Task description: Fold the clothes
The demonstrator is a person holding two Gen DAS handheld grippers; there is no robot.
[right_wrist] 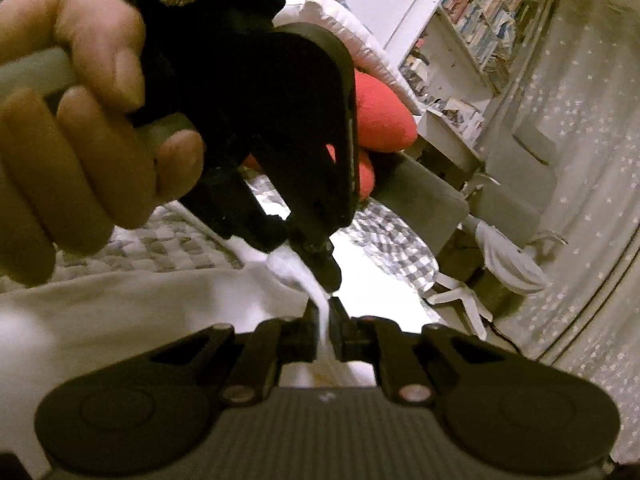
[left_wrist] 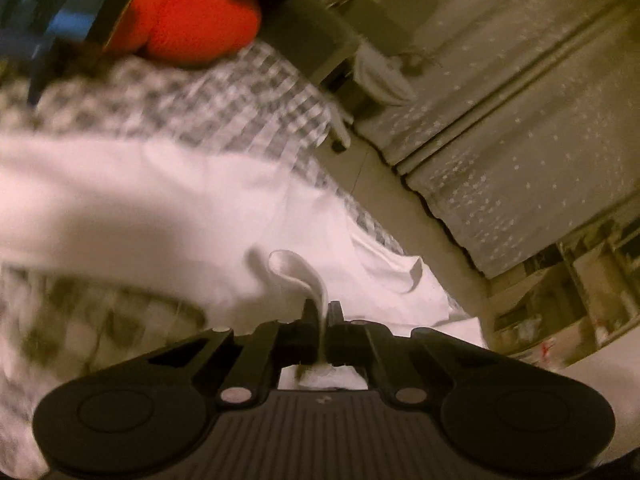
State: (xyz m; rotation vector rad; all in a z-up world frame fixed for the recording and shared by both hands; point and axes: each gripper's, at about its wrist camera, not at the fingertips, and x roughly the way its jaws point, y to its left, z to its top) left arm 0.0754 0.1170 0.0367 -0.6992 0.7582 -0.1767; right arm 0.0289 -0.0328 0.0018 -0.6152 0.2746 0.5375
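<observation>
Left gripper [left_wrist: 322, 312] and right gripper [right_wrist: 325, 312] close together, jaws of both pinched on white cloth [left_wrist: 140, 208].

No writing could be read anywhere. The spines of the books on the white bookshelf [right_wrist: 476, 20] were too blurred to make out, and the small pale mark on the ribbed grey tool body [right_wrist: 326, 397] spelled nothing legible.

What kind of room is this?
Likely a bedroom at home: grey-and-white checked bedspread under the white garment, a crowded white bookshelf, star-patterned pale curtains.
</observation>
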